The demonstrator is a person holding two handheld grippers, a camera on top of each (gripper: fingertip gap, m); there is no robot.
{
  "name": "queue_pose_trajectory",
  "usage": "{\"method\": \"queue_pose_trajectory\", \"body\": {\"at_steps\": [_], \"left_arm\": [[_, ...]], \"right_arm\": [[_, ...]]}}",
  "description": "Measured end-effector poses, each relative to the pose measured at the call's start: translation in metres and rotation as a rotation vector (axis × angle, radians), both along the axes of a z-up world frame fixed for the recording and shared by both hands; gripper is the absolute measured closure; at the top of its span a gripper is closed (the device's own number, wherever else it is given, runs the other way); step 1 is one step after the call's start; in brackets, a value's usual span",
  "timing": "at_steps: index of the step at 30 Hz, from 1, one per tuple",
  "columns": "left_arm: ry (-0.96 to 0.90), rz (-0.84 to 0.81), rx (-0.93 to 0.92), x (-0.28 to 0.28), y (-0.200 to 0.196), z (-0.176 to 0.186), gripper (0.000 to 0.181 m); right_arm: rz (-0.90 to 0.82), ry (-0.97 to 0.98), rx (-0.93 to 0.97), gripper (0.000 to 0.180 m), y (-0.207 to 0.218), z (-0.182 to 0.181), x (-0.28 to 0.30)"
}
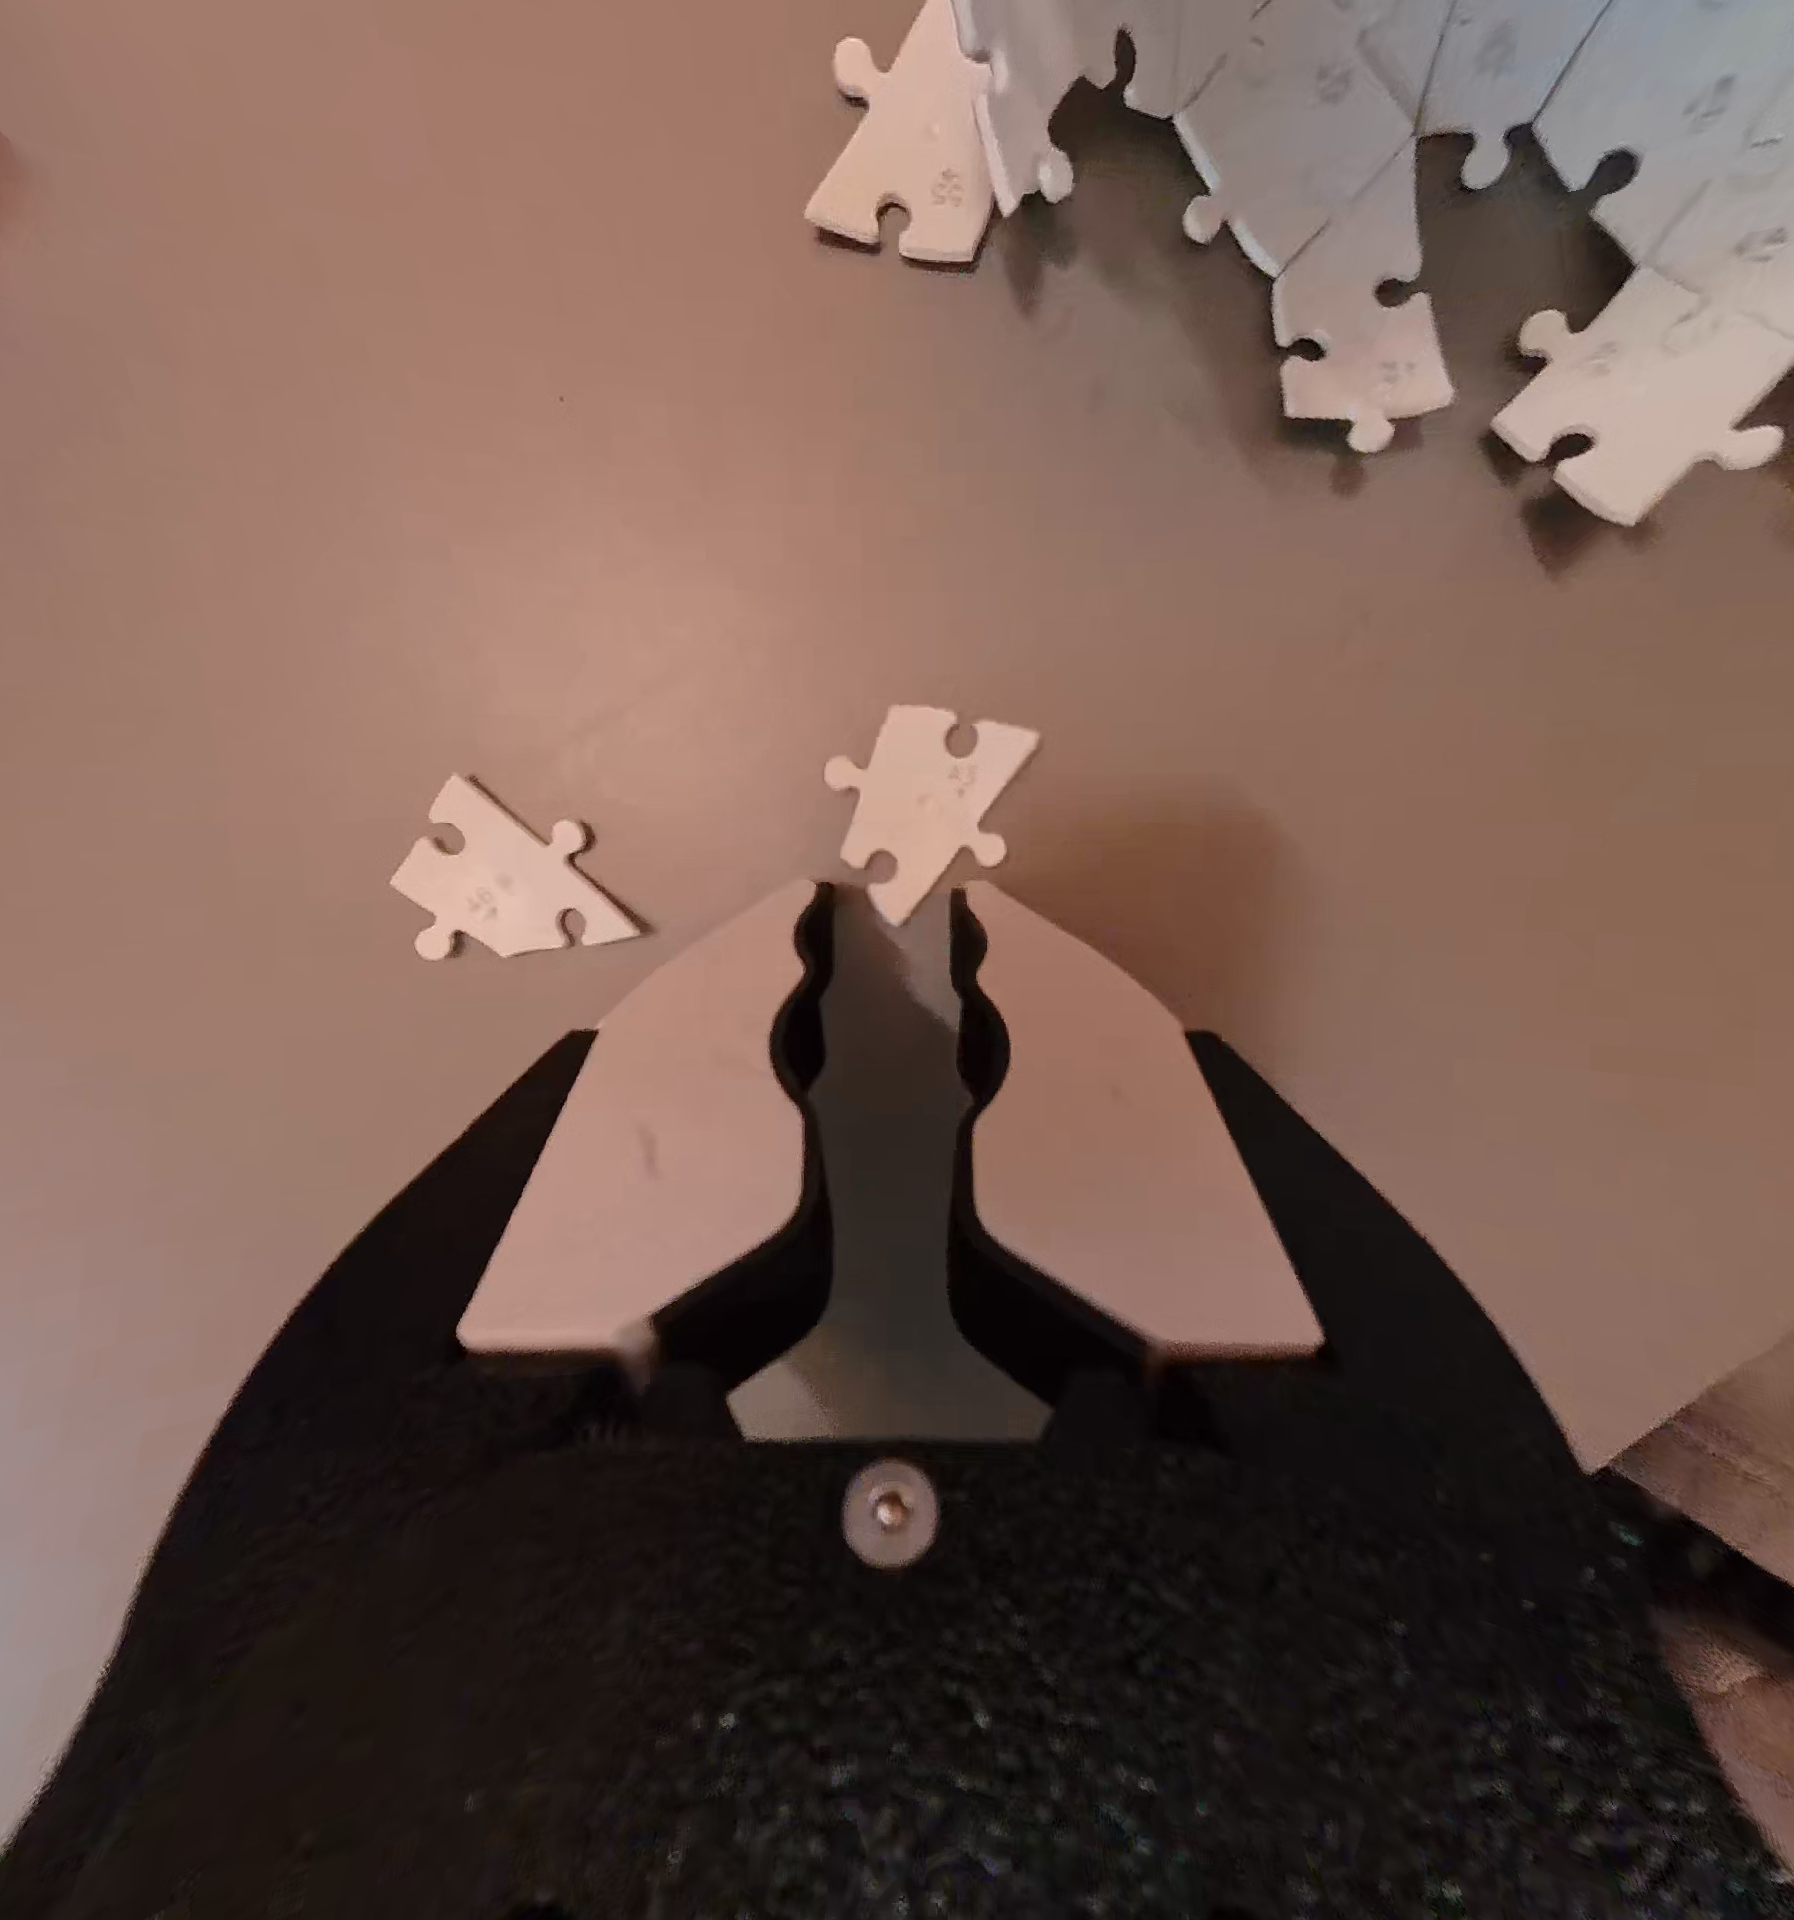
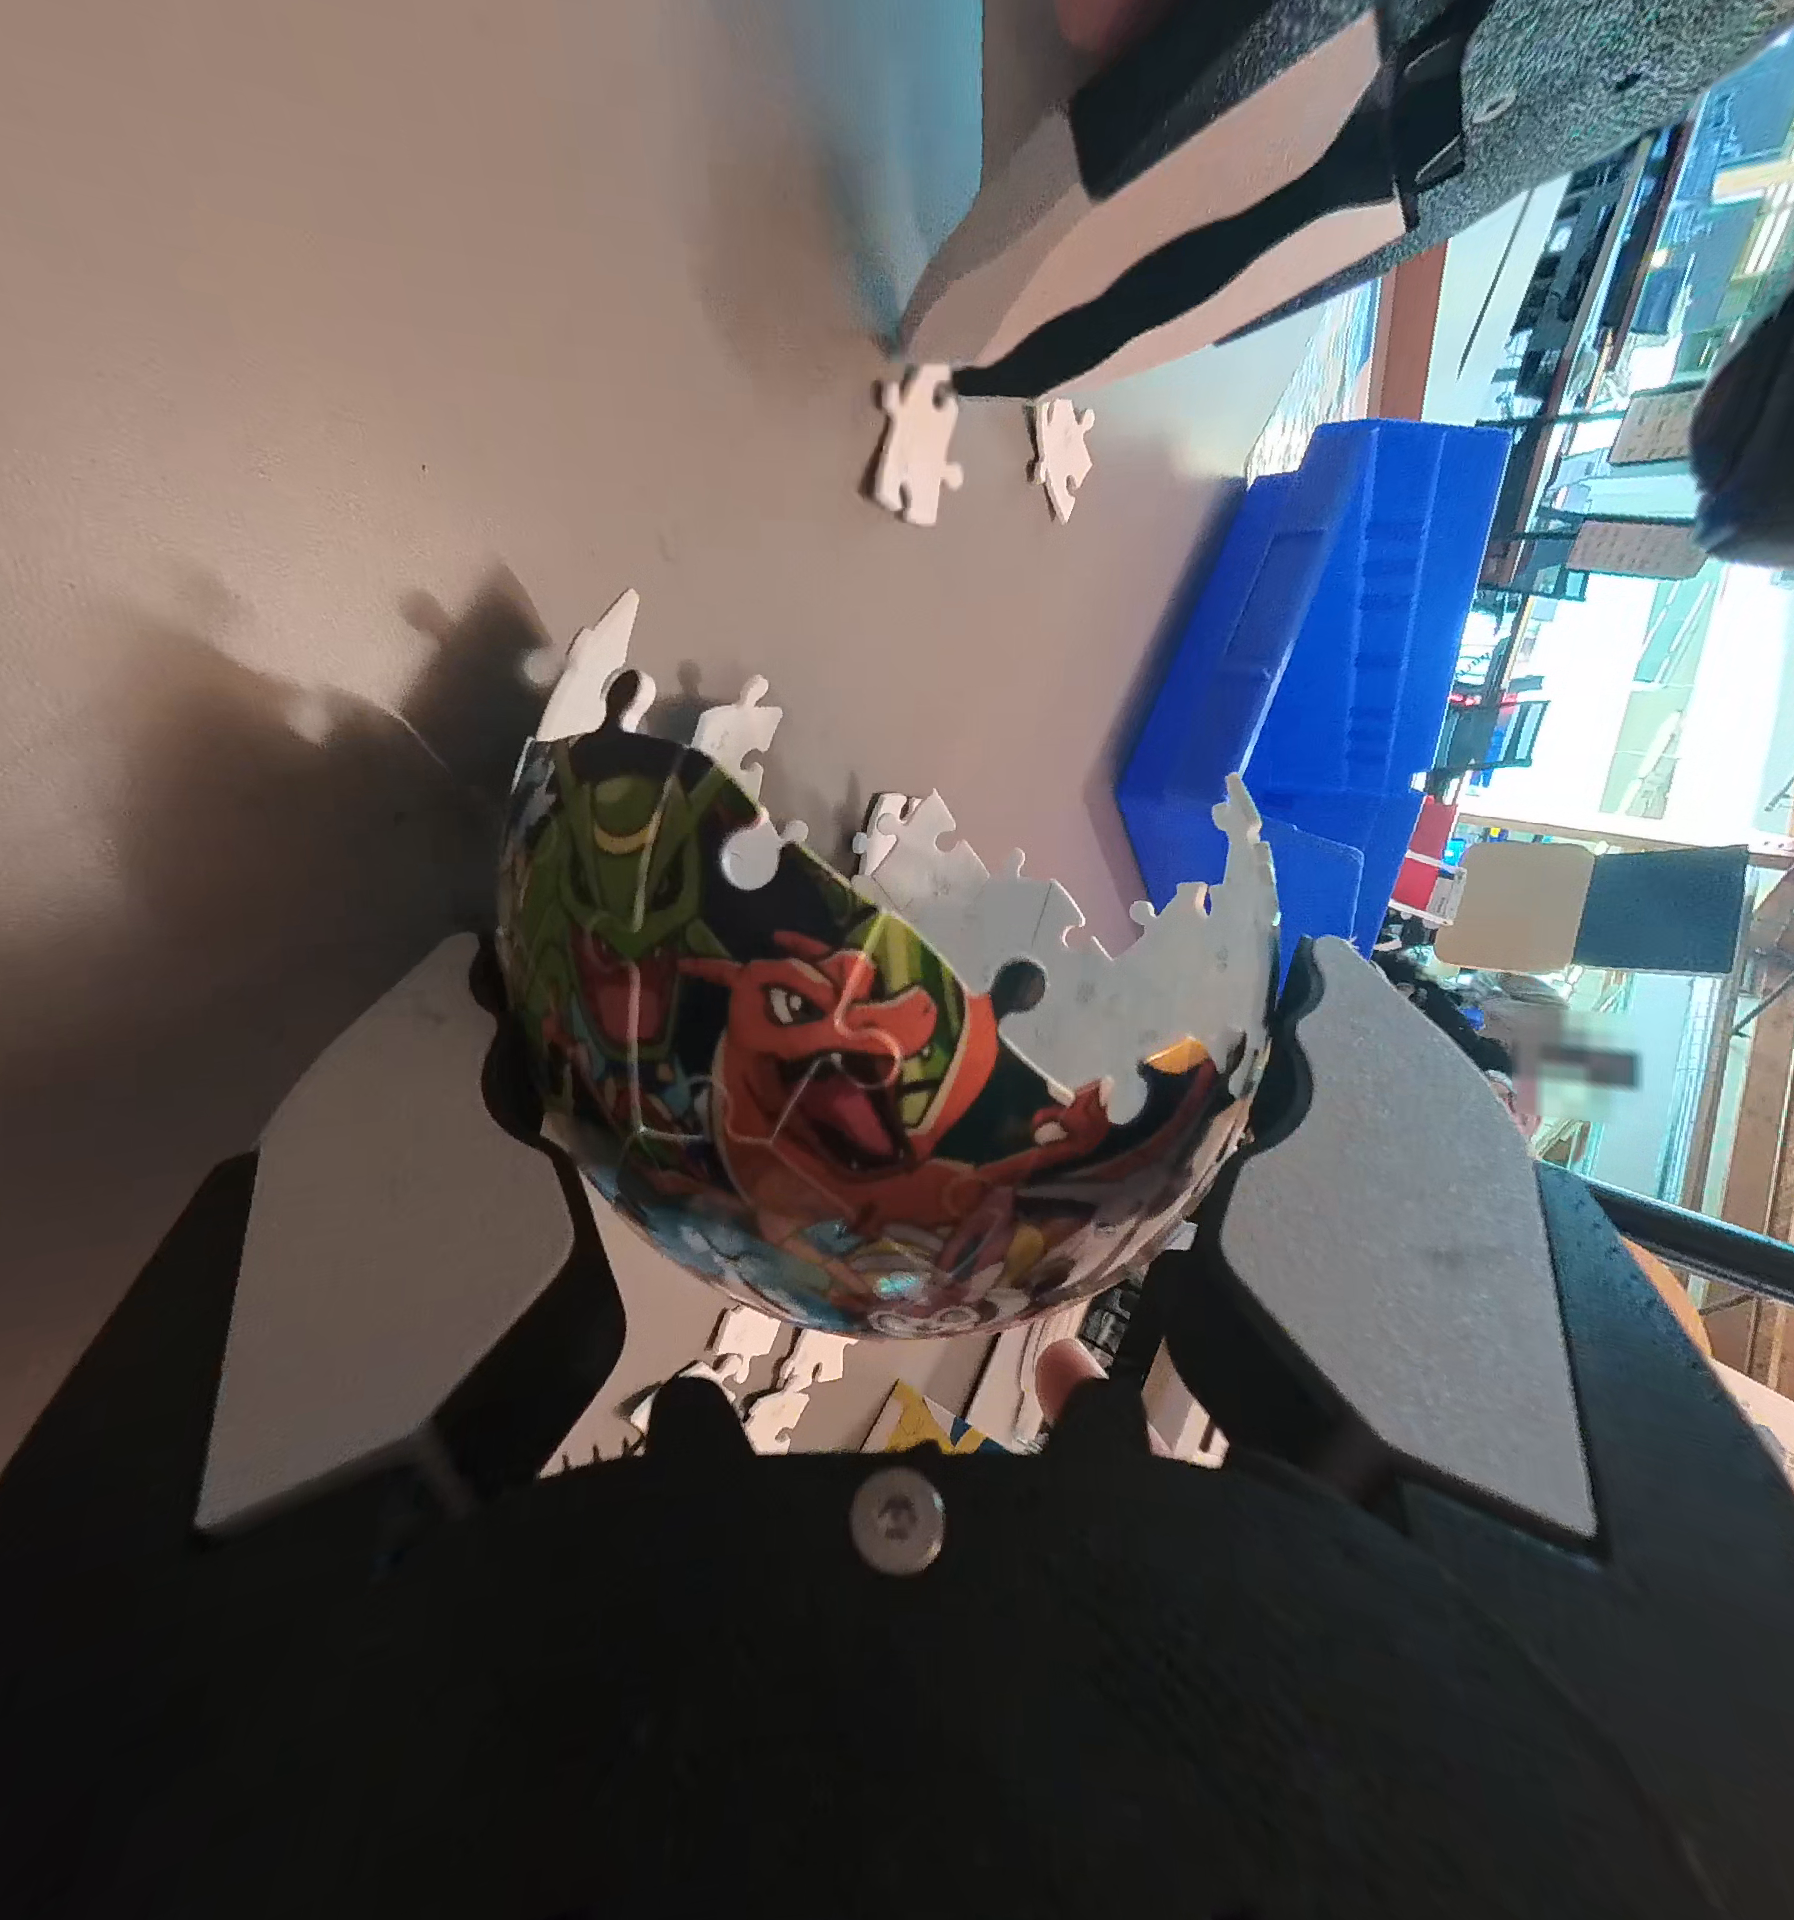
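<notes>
The right gripper (image 2: 888, 1049) is sitting nearest its camera, its two fingers spread wide and pressing on either side of a half-built puzzle ball (image 2: 872, 1060), a curved shell with cartoon creatures printed on the outside and plain white inside. The shell is being held above the grey table (image 2: 249, 416), its jagged open rim facing away from the camera. About half of the ball is looking joined; the upper part is missing, so a good share of the building is judged left to do.

In the left wrist view, the left gripper (image 1: 888, 894) is lying low over the table with its fingers a narrow gap apart, and the tip of a loose white piece (image 1: 924, 816) is sitting between the fingertips. Whether the fingers are really pinching it or only framing it is hard to tell. A second loose piece (image 1: 503, 883) is lying just beside it on the left. Farther off, the white inside of the shell is showing at the top right edge, cut off by the frame.

Beyond the ball, blue bins (image 2: 1329, 665) are standing at the table's far side. A few more white pieces (image 2: 768, 1371) under the ball are mostly hidden.
</notes>
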State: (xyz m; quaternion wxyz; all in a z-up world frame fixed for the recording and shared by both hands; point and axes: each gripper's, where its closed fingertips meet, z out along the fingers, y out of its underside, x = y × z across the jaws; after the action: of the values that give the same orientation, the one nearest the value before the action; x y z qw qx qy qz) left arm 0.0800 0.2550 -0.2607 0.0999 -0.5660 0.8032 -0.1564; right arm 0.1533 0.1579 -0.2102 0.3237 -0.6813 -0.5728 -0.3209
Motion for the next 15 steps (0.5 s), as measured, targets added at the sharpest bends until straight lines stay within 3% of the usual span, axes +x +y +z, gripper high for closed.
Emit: {"method": "queue_pose_trajectory", "body": {"at_steps": [7, 15], "left_arm": [[-0.046, -0.030, 0.076, 0.009, 0.004, 0.001, 0.170], [-0.067, 0.108, 0.011, 0.006, 0.014, 0.013, 0.145]], "right_arm": [[-0.006, -0.010, -0.002, 0.045, 0.000, 0.000, 0.002], [-0.005, -0.011, -0.002, 0.045, 0.001, 0.000, 0.001]]}}
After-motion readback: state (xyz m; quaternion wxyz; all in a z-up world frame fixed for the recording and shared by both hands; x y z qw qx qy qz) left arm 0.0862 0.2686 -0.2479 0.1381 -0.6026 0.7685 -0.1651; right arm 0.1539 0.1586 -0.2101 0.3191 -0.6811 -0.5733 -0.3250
